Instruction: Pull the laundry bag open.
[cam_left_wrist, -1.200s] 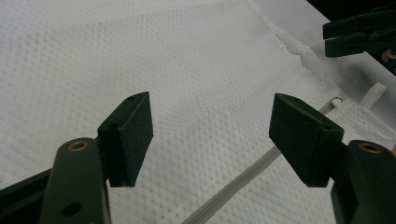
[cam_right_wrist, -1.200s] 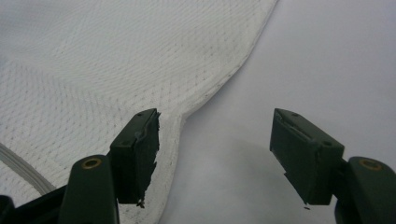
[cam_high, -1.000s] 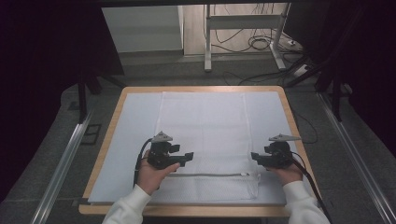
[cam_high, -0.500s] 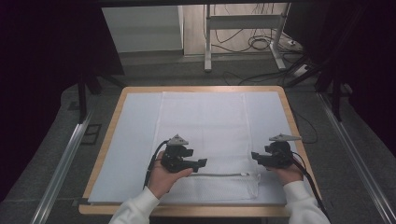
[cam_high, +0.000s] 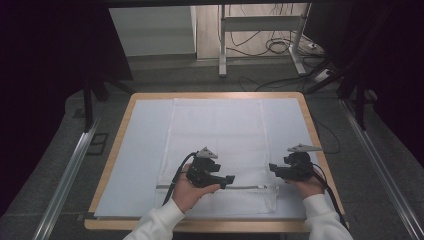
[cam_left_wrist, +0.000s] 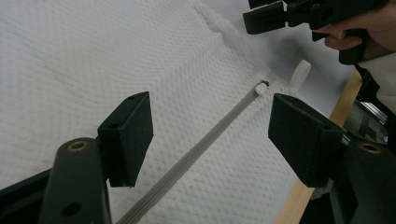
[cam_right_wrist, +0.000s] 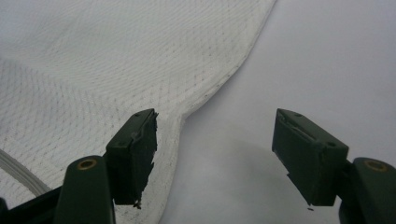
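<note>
A white mesh laundry bag (cam_high: 217, 135) lies flat on the table, its grey zipper (cam_high: 245, 187) running across near the front edge. In the left gripper view the zipper (cam_left_wrist: 196, 154) runs between the jaws toward its white pull (cam_left_wrist: 260, 87). My left gripper (cam_high: 229, 179) hovers open over the zipper's middle. My right gripper (cam_high: 272, 168) stands open at the bag's right edge (cam_right_wrist: 219, 79), just above the zipper's end. Neither holds anything.
The bag rests on a pale blue mat (cam_high: 142, 145) over a wooden table (cam_high: 312, 125). A white loop tab (cam_left_wrist: 299, 74) sticks out past the zipper's end. Cables and a metal stand (cam_high: 260, 45) lie on the floor beyond the table.
My left gripper has moved right along the zipper, from its left end to about its middle. The right gripper has stayed in place.
</note>
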